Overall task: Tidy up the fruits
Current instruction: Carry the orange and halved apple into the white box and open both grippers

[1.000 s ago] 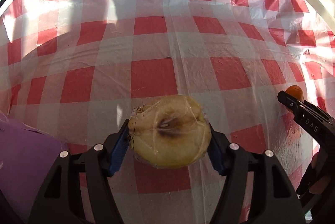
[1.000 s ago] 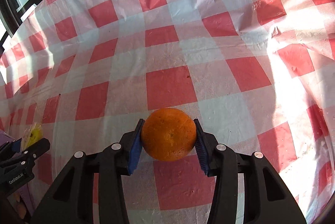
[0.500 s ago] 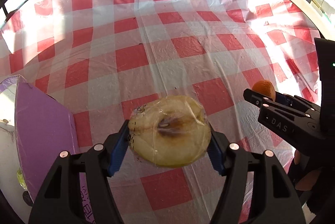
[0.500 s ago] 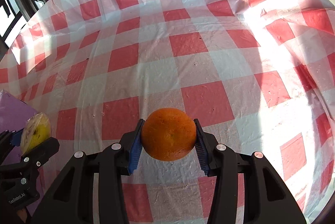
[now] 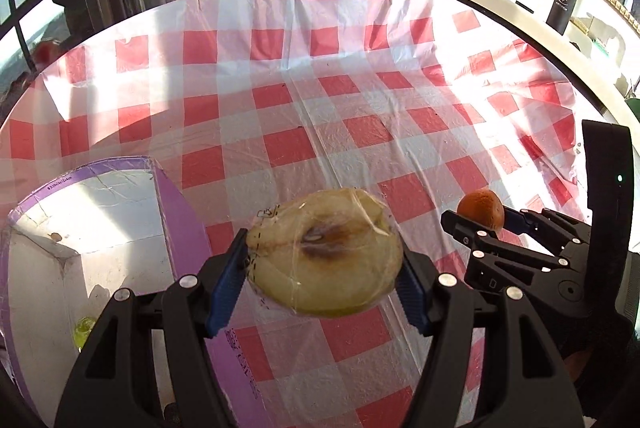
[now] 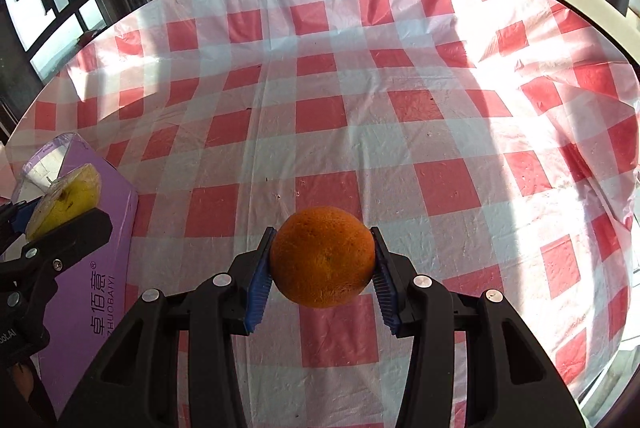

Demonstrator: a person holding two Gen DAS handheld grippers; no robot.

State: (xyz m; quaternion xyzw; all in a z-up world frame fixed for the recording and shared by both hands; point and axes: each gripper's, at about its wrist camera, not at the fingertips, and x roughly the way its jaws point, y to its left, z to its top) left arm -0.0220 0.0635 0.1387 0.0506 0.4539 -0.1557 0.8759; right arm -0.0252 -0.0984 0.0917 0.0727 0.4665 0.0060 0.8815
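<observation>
Both fruits are rising off the bench: the left gripper [image 5: 324, 264] is carrying the wrapped pear half [image 5: 326, 254] toward the purple box [image 5: 80, 228] now coming into view, while the right gripper [image 6: 322, 270] is clamping the orange [image 6: 323, 257] alongside.

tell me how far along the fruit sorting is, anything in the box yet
Done: a small yellow-green item already lies in the purple box; I cannot tell what it is. In hand: the left gripper clamps a plastic-wrapped halved fruit, and the right gripper clamps an orange, both held above the checkered tablecloth. Left: neither fruit is in the box. No other loose fruit shows on the cloth.
</observation>
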